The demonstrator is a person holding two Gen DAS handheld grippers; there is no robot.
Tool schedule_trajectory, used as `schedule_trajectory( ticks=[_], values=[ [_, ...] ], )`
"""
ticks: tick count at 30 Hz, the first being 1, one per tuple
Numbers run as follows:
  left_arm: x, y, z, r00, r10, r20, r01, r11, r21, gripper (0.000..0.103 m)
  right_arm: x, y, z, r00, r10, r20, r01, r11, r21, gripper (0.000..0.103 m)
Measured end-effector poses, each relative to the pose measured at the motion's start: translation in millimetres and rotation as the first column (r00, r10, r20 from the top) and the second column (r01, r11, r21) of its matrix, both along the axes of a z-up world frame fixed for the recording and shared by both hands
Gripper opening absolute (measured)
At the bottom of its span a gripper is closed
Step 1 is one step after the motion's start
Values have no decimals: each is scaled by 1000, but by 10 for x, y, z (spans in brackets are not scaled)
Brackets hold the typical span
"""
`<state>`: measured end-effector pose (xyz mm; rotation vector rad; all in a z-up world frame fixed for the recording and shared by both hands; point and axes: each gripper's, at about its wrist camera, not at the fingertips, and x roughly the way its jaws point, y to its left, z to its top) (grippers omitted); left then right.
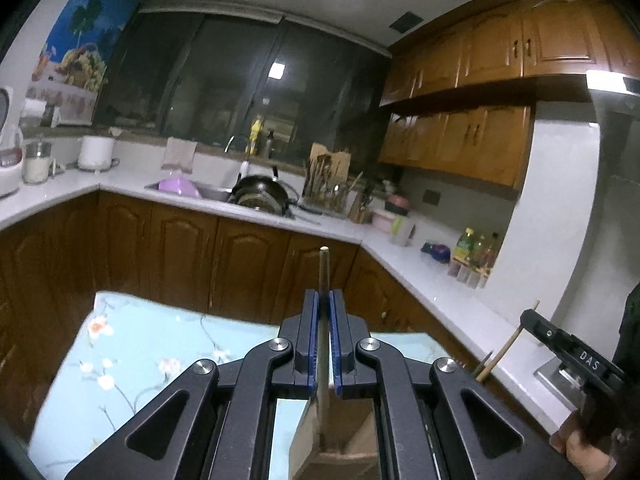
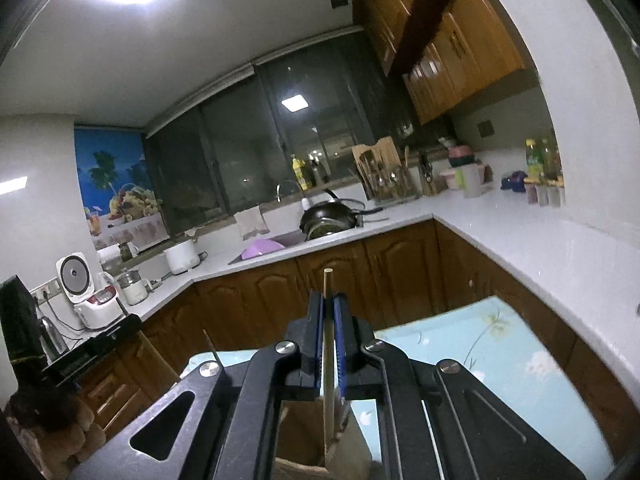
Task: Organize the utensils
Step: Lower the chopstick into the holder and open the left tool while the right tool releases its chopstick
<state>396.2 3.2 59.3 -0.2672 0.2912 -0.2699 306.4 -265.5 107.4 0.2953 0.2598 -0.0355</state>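
A white L-shaped kitchen counter (image 1: 420, 264) is seen running along the far wall and down the right side, over brown wooden cabinets (image 1: 180, 256). A sink (image 1: 208, 192) holding a black wok (image 1: 260, 194) is set into its far run, and a utensil rack (image 1: 326, 184) is stood just beside the wok. A dark floor gap is left between those cabinets and the near table (image 1: 140, 352), which is covered with a pale blue floral cloth; the table's far edge is seen as a clear line in front of the cabinet doors, and its left edge falls away to dark floor.

Below the left gripper (image 1: 324, 336), a wooden holder box (image 1: 332, 440) is seen on the table, its open top facing up. A wooden chopstick (image 1: 323, 276) is clamped between the blue-padded fingers (image 1: 311, 332) and is held upright, its tip rising above them and its lower end reaching down into the box.

In the right wrist view, the right gripper (image 2: 329, 340) is likewise closed on a paler chopstick (image 2: 327, 288), held upright with its lower end inside the wooden box (image 2: 304, 440). The table's right edge is seen near the cabinet fronts, with only a narrow gap between.

At the right edge of the left view, the other gripper is visible with its chopstick slanted.
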Motion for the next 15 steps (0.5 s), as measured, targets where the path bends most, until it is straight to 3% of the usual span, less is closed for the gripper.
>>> schedule_trajectory(
  ticks=[6, 15],
  values=[
    [152, -100, -236, 998, -17, -58, 17, 1000, 10, 4, 50, -20, -279, 998, 0, -60, 2, 999, 36, 6],
    [317, 5, -11, 995, -33, -91, 36, 999, 37, 5, 92, -60, -275, 995, 7, -97, -3, 999, 43, 6]
  ],
)
